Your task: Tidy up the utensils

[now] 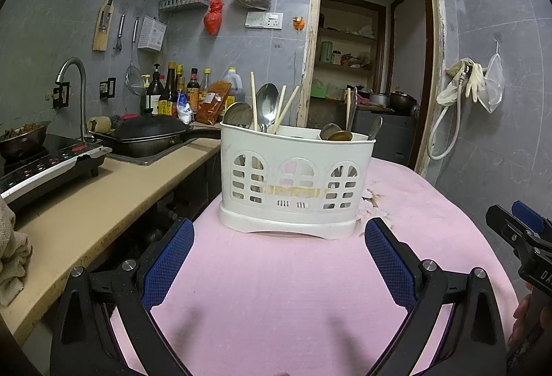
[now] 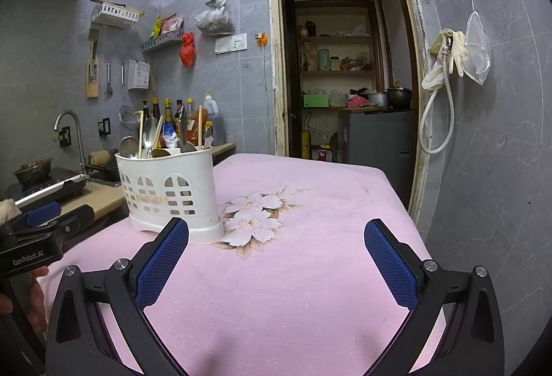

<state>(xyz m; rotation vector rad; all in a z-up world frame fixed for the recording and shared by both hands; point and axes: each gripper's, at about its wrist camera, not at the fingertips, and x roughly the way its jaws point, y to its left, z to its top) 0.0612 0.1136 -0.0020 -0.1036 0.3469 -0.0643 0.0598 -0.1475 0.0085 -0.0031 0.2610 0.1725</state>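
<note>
several utensils upright in a white plastic utensil caddy (image 1: 295,181) on the pink floral tablecloth (image 1: 310,289), near its left edge beside the kitchen counter (image 1: 89,203). wooden chopsticks (image 1: 254,100) and steel spoons (image 1: 267,101) mixed in the left compartment, more spoon bowls (image 1: 336,133) and a single chopstick (image 1: 348,105) in the right one. left gripper (image 1: 279,238) spread wide, empty, aimed straight at the caddy and short of it. right gripper (image 2: 276,238) likewise wide and empty, over bare cloth, caddy off toward its left finger.

likely light and stiff, both kinds. chopsticks thin, dry, easy to pinch near the exposed upper end, but prone to pivot between the pads. spoons smooth and probably slippery; best taken across the flat handle or neck, not the rounded bowl, though most handles sit hidden inside. caddy itself light, apt to tip or slide on the cloth if a utensil drags at the rim, so worth steadying with the other gripper.
</note>
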